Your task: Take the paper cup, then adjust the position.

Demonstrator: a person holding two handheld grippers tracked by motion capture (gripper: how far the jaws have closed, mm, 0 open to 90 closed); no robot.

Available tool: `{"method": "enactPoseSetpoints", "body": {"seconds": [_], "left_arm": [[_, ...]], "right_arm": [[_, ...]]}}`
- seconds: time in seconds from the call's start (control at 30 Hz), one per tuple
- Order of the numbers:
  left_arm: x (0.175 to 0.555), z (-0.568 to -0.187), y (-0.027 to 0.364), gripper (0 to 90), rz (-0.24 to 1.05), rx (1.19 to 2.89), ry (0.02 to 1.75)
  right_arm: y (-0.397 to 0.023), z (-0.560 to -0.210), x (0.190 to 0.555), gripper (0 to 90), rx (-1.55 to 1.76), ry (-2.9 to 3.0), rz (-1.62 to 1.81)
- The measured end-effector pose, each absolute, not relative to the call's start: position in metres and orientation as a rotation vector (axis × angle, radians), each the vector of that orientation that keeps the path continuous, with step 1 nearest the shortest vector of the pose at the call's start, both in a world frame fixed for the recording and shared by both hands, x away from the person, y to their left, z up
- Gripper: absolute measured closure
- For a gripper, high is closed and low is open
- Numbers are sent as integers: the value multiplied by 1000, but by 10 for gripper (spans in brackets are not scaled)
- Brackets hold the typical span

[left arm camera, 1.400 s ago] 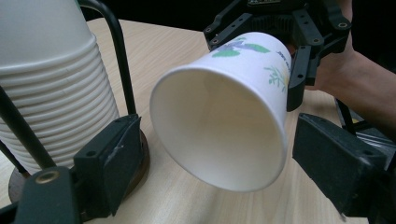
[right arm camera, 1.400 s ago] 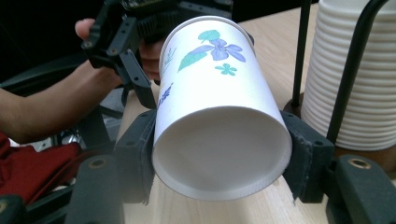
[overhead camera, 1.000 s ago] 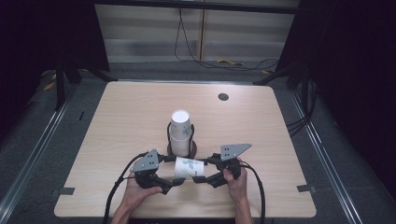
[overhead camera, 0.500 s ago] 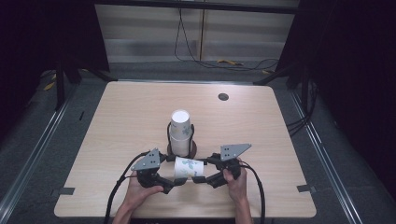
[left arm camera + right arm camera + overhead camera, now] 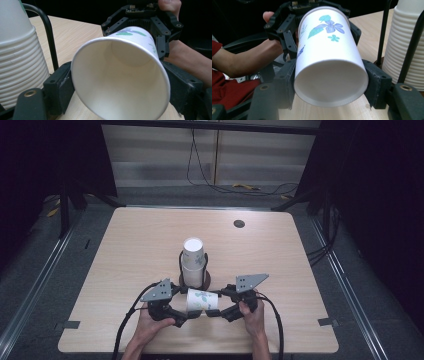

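Observation:
A white paper cup with a blue flower print lies level above the table's near edge, held between both grippers. My left gripper has the cup's wide open mouth between its jaws; they have just been closing, and both pads touch the rim. My right gripper is shut on the cup's narrow base. Each gripper view shows the other gripper behind the cup. Just beyond stands an upside-down stack of paper cups in a black wire holder.
The stack stands close beside the jaws in the left gripper view, and the stack does too in the right gripper view. A round dark grommet sits at the table's far right. Cables lie on the floor beyond the table.

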State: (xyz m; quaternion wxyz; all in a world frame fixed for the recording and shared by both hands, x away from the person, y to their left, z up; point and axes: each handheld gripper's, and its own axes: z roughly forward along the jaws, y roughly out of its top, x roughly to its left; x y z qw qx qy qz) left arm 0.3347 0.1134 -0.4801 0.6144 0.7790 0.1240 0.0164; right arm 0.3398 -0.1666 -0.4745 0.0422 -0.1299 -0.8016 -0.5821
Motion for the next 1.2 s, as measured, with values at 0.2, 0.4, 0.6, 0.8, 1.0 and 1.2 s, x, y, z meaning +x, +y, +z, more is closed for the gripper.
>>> {"method": "enactPoseSetpoints", "body": {"seconds": [0.2, 0.4, 0.6, 0.8, 1.0, 1.2], "left_arm": [[334, -478, 116, 222, 40, 1798, 272], [333, -478, 116, 205, 35, 1787, 280], [334, -477, 118, 246, 23, 1785, 252], [332, -475, 118, 282, 32, 1792, 236], [330, -474, 119, 285, 43, 1798, 242], [330, -472, 122, 284, 79, 1814, 259]], "right_arm": [[-166, -476, 340, 364, -391, -2451, -1768], [-165, -477, 340, 357, -374, -2449, -1770], [-165, -478, 340, 349, -374, -2460, -1756], [-165, -478, 340, 297, -389, -2466, -1766], [-164, -479, 340, 204, -411, -2482, -1770], [-167, -479, 338, 140, -453, -2503, -1799]]}}
